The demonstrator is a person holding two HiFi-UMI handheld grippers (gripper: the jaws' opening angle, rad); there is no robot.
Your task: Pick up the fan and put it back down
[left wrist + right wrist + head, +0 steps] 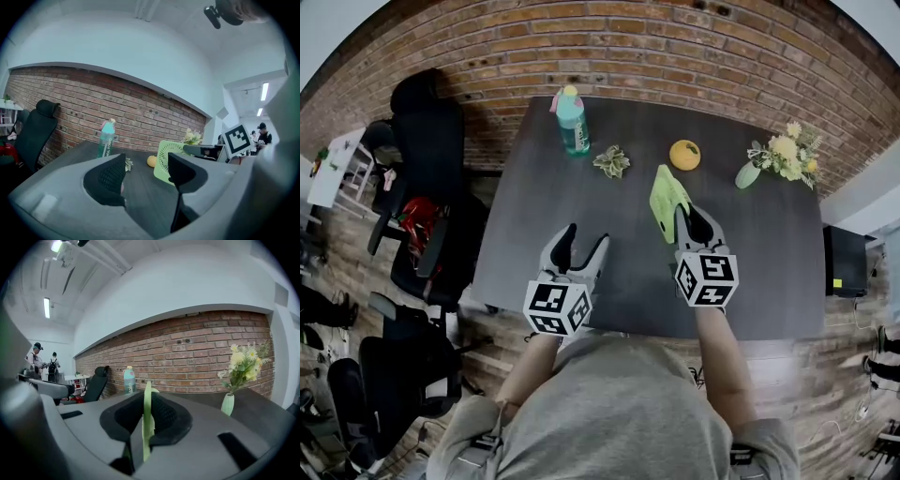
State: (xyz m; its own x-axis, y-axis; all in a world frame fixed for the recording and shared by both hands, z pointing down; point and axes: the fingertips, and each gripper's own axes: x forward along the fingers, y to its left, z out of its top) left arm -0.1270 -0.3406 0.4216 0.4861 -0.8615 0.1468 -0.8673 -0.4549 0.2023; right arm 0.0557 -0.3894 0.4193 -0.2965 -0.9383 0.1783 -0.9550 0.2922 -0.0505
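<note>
1. While the right gripper (pixel 689 214) clamps the green fan (pixel 667 195), the left gripper (pixel 585 239) holds nothing and its jaws stand apart.
2. Right gripper view: the jaws are pressed on the fan (pixel 146 420), which shows edge-on as a thin green strip at frame centre.
3. Left gripper view: only the bare dark table (pixel 140 197) lies between the jaws. The fan's round grille (pixel 168 158) sits right of centre, just behind the right-hand jaw.
4. Head view: the fan is right of centre over the table (pixel 525 225) and tilted. I can't tell whether its base touches the top.
5. The left gripper is at lower centre-left, near the table's front edge and well apart from the fan.
6. Along the far edge, left to right: teal water bottle (pixel 572 122), small succulent (pixel 611 161), orange (pixel 684 155), vase of yellow flowers (pixel 778 155).
7. A black office chair (pixel 427 141) stands left of the table, with the brick wall (pixel 628 47) across the top of the frame.
</note>
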